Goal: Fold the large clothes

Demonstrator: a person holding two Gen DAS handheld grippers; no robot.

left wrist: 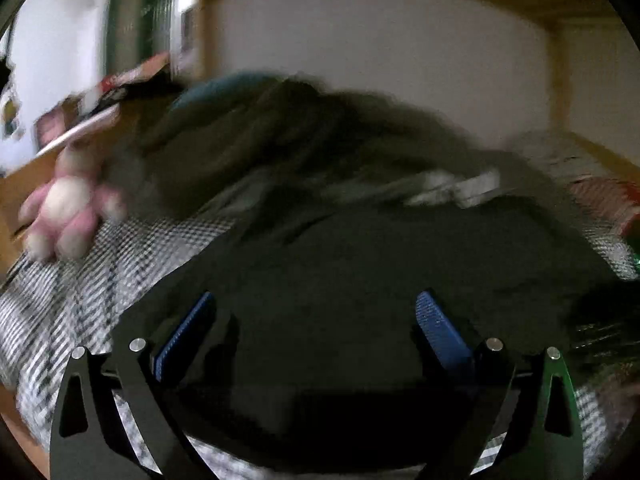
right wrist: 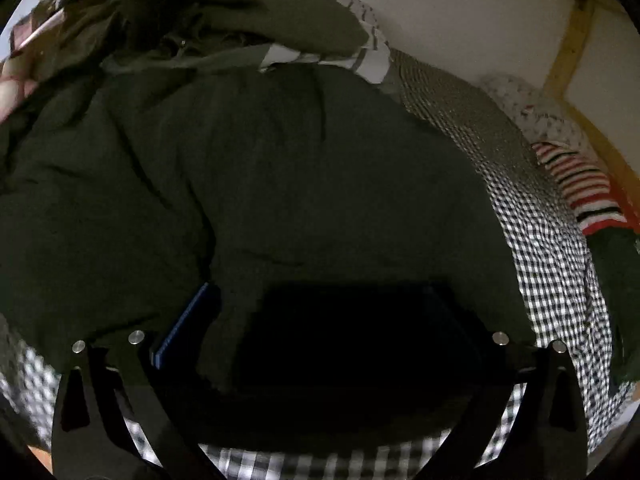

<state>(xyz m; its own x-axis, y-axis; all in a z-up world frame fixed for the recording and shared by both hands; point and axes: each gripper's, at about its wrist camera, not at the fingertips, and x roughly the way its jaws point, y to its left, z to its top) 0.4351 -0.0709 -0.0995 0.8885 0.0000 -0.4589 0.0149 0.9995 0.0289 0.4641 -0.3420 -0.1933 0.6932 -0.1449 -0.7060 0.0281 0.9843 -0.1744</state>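
A large dark green garment (left wrist: pixel 360 248) lies rumpled on a black-and-white checked bed cover (left wrist: pixel 80 280). My left gripper (left wrist: pixel 316 300) is open just above the garment's near part, its blue pads (left wrist: pixel 440 324) wide apart with nothing between them. In the right wrist view the same garment (right wrist: pixel 280 160) fills the frame over the checked cover (right wrist: pixel 540 260). My right gripper (right wrist: pixel 316 292) is open, low on the cloth; the left blue pad (right wrist: pixel 188 320) shows and the right finger is lost in shadow against the fabric.
A pink plush toy (left wrist: pixel 68 208) sits at the left by a wooden bed frame (left wrist: pixel 24 184). A red, white and green striped garment (right wrist: pixel 584 188) lies at the right edge of the bed. A white wall (left wrist: pixel 380 40) is behind.
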